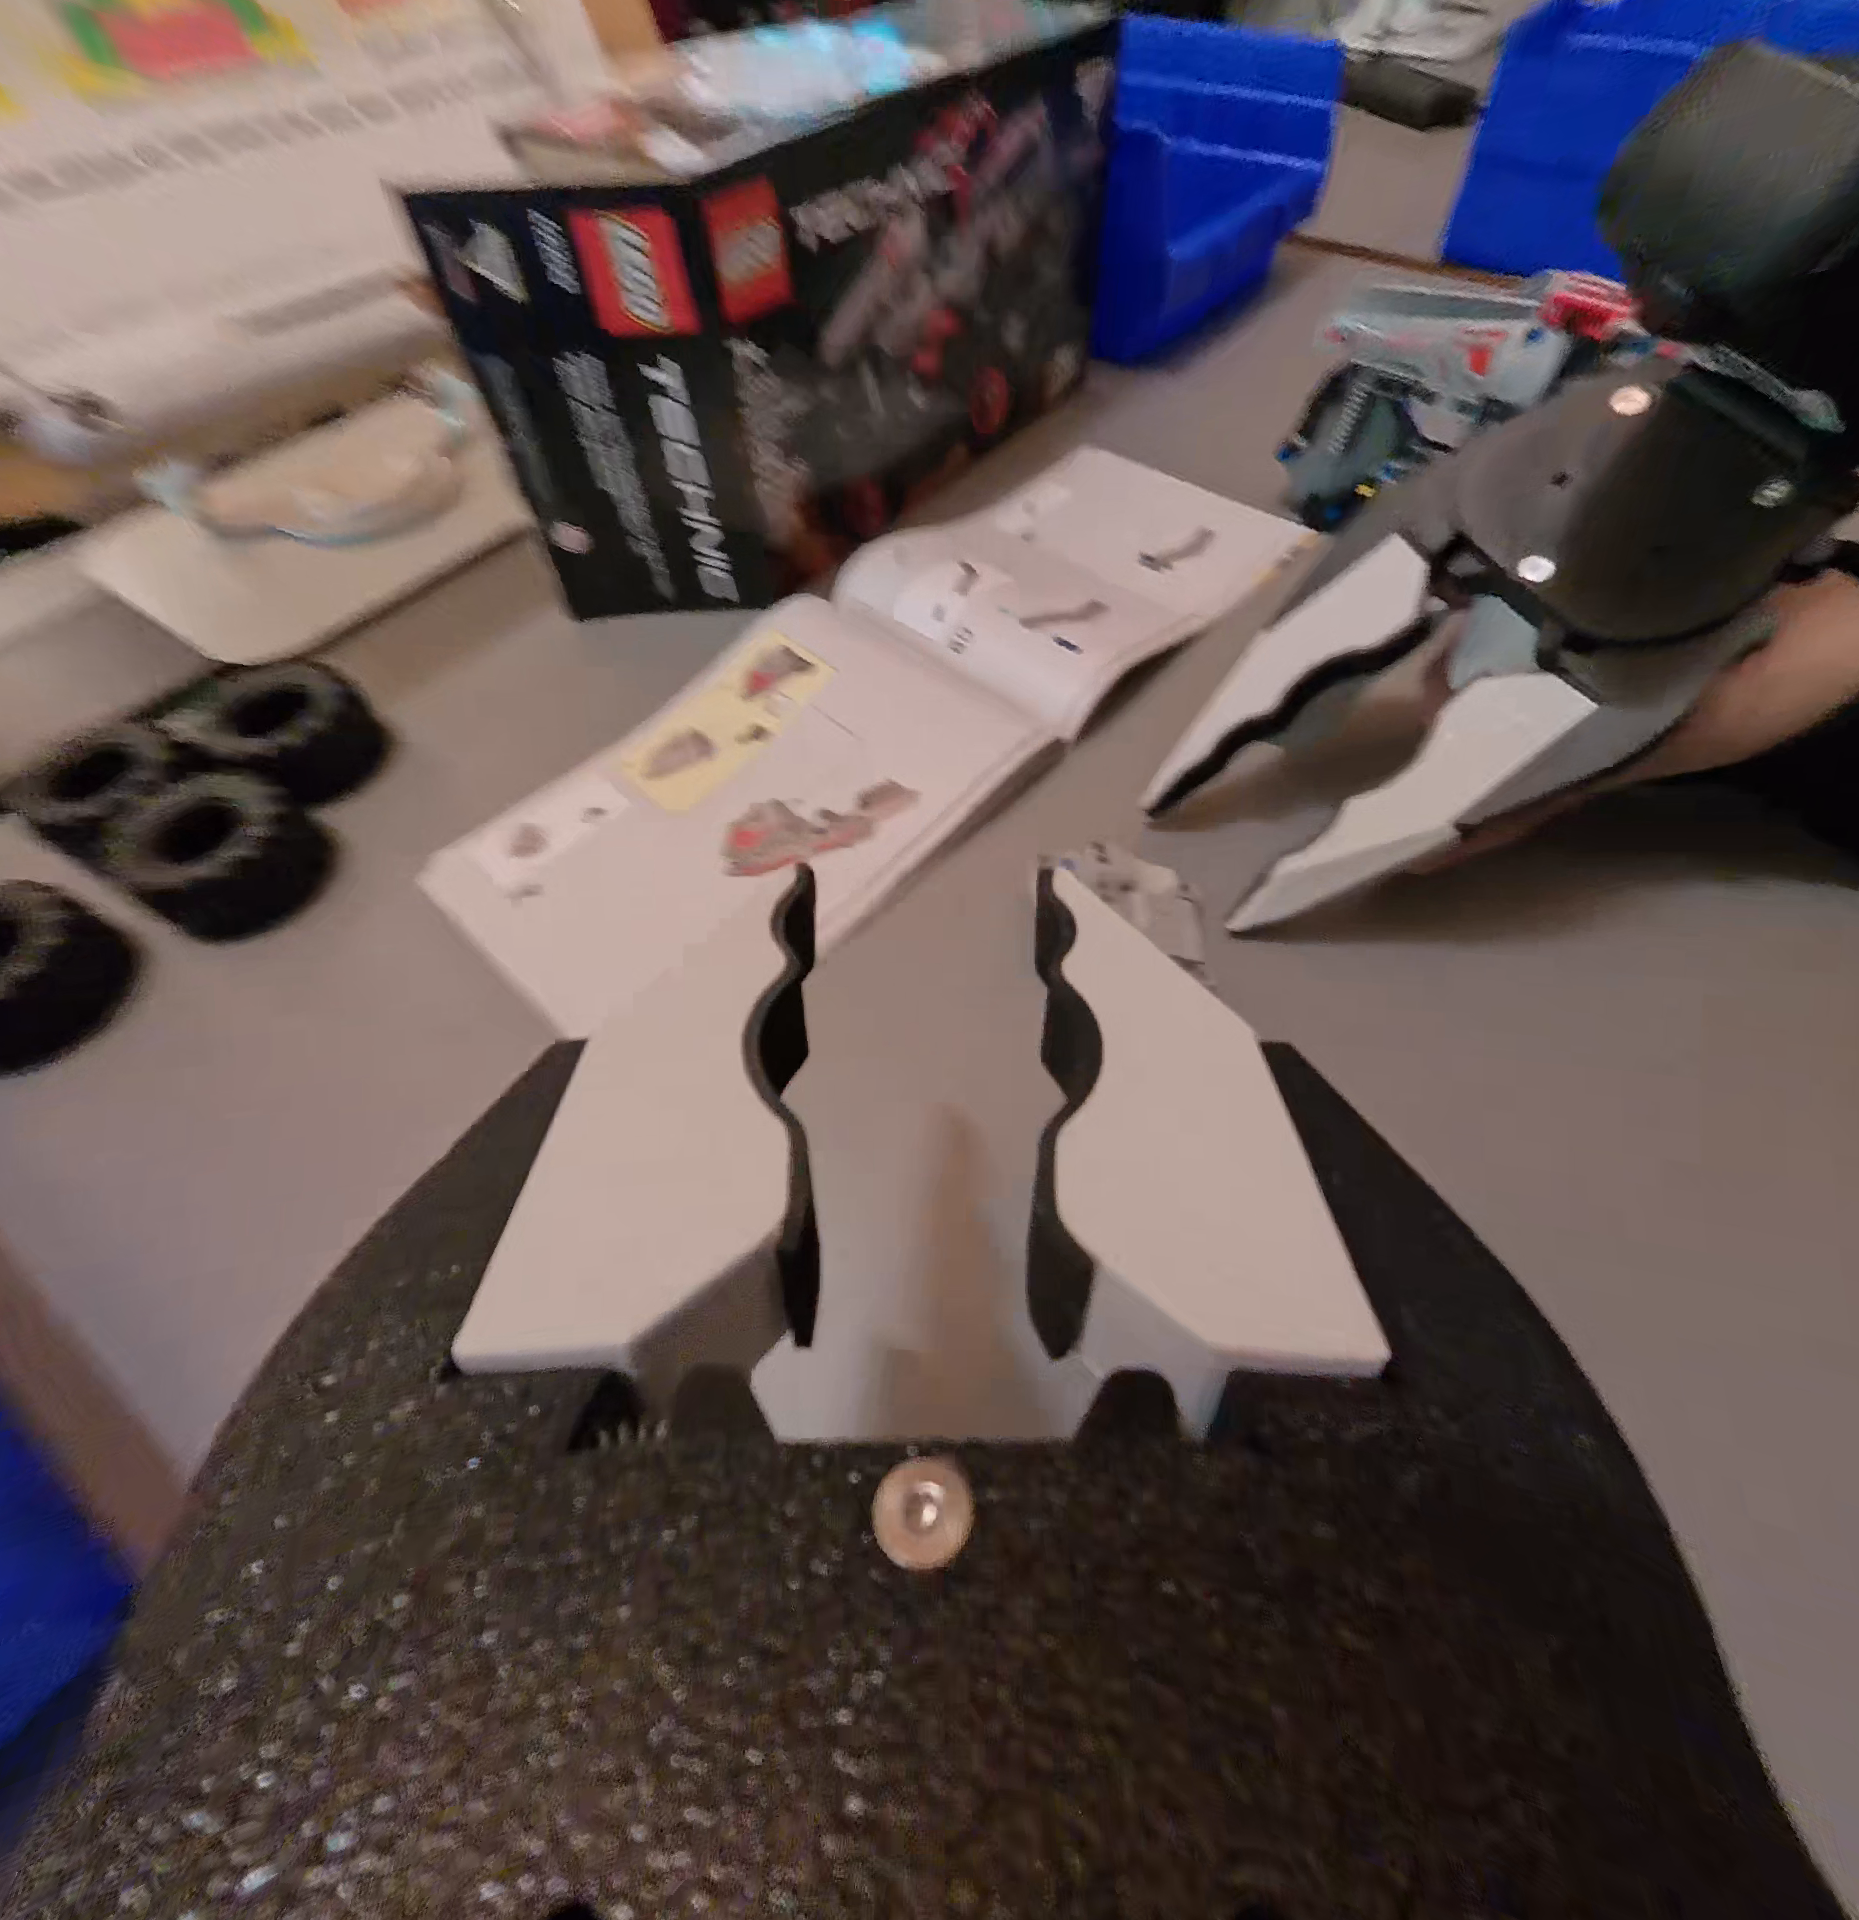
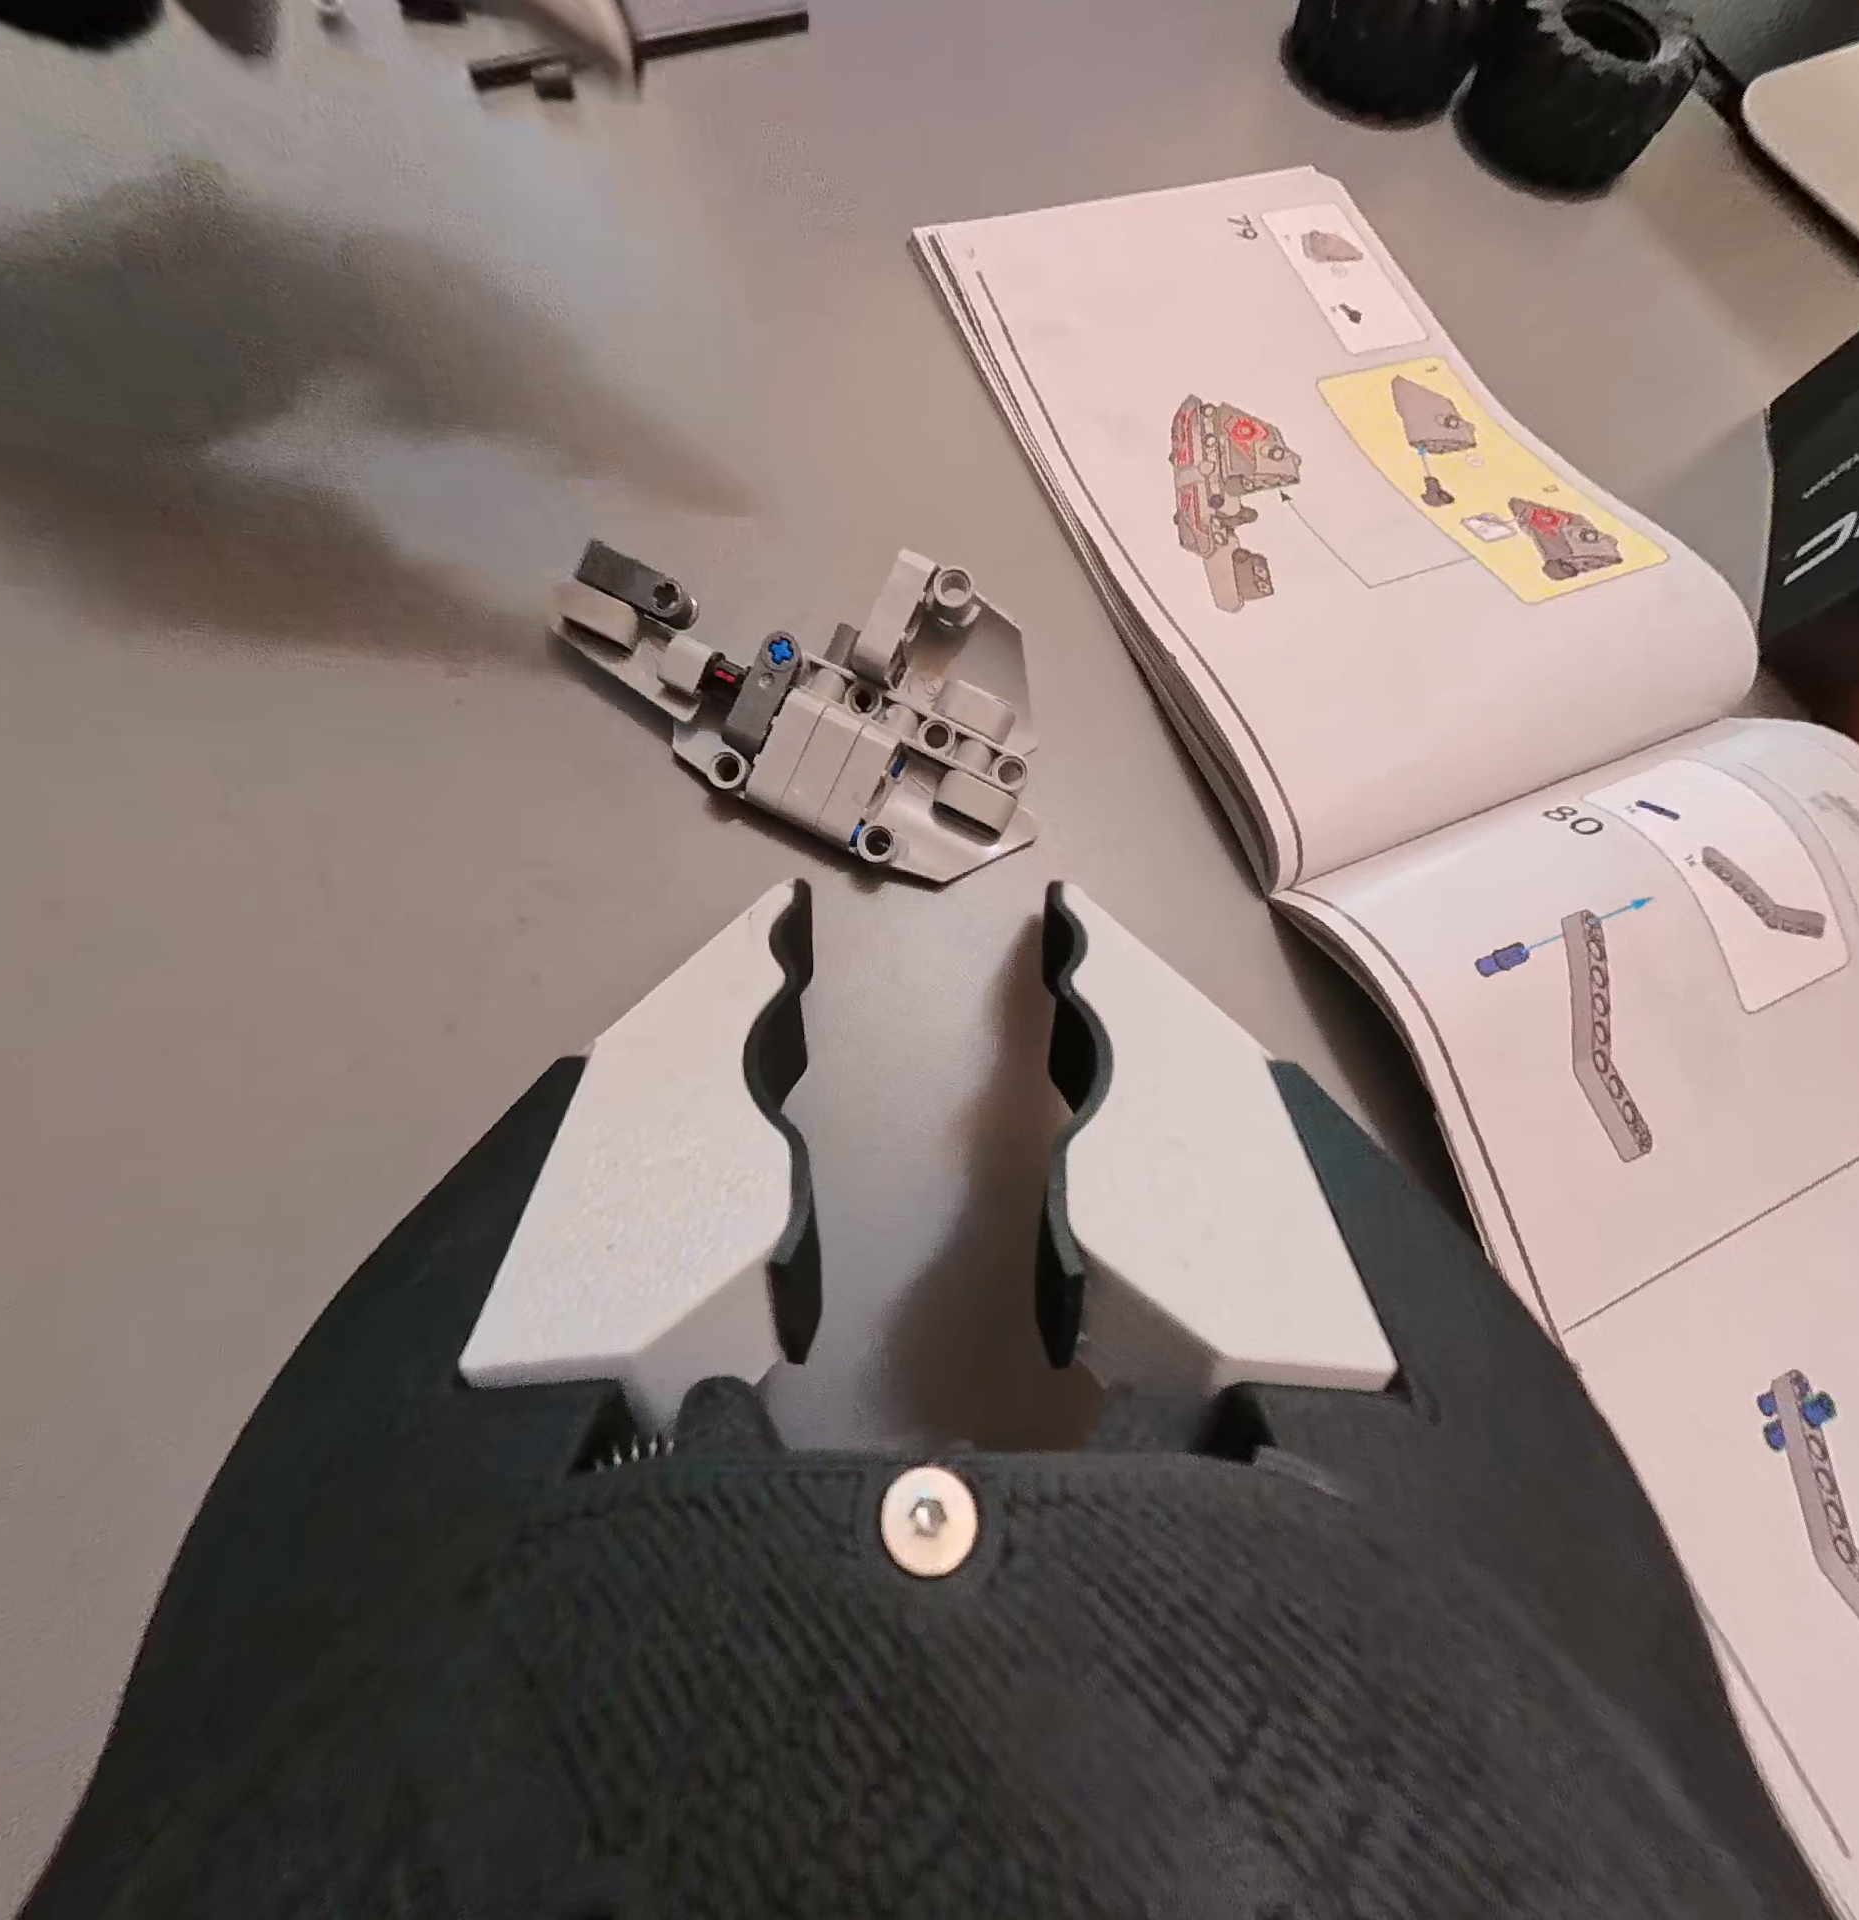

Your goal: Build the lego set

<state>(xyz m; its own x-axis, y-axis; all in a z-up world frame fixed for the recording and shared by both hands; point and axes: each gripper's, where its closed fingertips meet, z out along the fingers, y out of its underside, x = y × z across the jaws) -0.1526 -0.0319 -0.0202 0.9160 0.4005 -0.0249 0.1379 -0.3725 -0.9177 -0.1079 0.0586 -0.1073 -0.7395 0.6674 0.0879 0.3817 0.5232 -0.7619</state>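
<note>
Grey and matte, the surface [image 2: 281, 1039] carries the parts of a building kit. An open instruction booklet [image 2: 1372, 540] lies flat on it, right of the right gripper [image 2: 923, 894] in the right wrist view. Just beyond that gripper's tips sits a small grey lego assembly [image 2: 831, 717], flat on the surface, touching neither finger; the jaws stand apart with nothing between them.

From the left wrist view, the left gripper [image 1: 925, 883] hovers over the near edge of the booklet [image 1: 800, 727], its jaws also apart and empty. A corner of the assembly [image 1: 1153, 894] peeks out behind its right finger. Behind the booklet stands a black kit box [image 1: 759, 343], with blue bins [image 1: 1205, 177] beyond it. Black tyres [image 1: 198, 821] are clustered at the left. A larger, partly built model [image 1: 1424, 395] sits far right, behind the right gripper [image 1: 1195, 862].
</note>
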